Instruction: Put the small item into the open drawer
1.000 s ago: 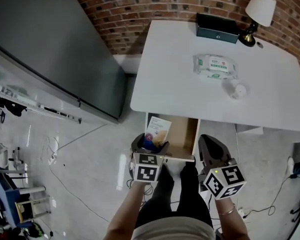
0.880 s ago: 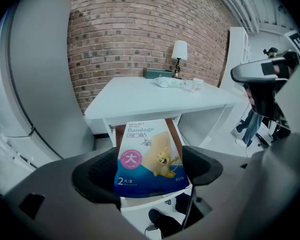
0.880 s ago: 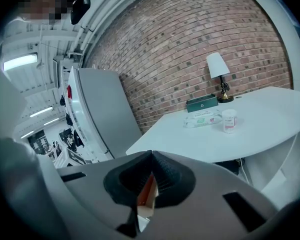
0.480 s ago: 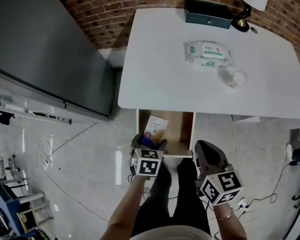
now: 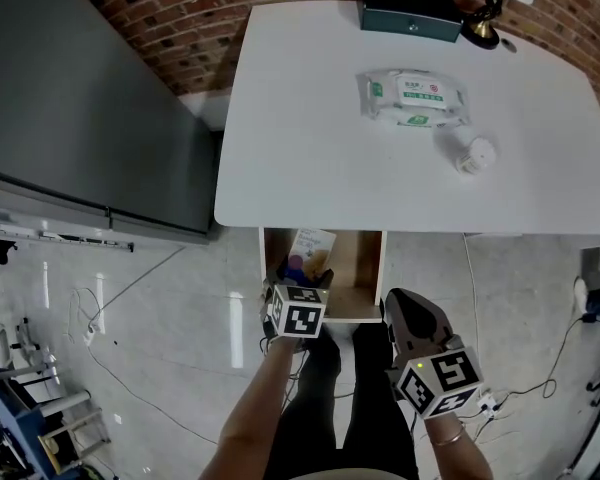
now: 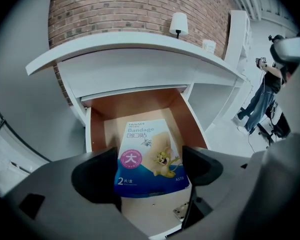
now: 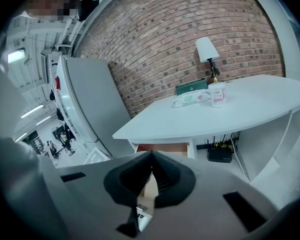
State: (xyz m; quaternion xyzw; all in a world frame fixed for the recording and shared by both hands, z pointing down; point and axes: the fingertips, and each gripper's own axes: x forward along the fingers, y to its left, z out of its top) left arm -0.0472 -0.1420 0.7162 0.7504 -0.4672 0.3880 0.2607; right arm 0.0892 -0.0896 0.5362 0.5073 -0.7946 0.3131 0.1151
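A bandage packet (image 6: 149,159), blue and cream with a cartoon mouse, sits between the jaws of my left gripper (image 6: 149,168), which is shut on its lower end. It hangs over the open wooden drawer (image 6: 135,106) under the white desk. In the head view the packet (image 5: 311,249) reaches into the drawer (image 5: 366,268) from the left gripper (image 5: 300,286) at the drawer's front left corner. My right gripper (image 5: 408,313) is shut and empty, just in front of the drawer's right corner. Its closed jaws (image 7: 151,176) point toward the desk.
On the white desk (image 5: 310,148) lie a wet-wipes pack (image 5: 413,98), a small white jar (image 5: 472,155), a dark green box (image 5: 408,15) and a lamp base (image 5: 483,28). A grey cabinet (image 5: 70,98) stands at the left. Cables run over the floor (image 5: 120,298).
The left gripper has moved forward with the packet, which now reaches further into the drawer under the desk edge. The right gripper stayed shut beside it.
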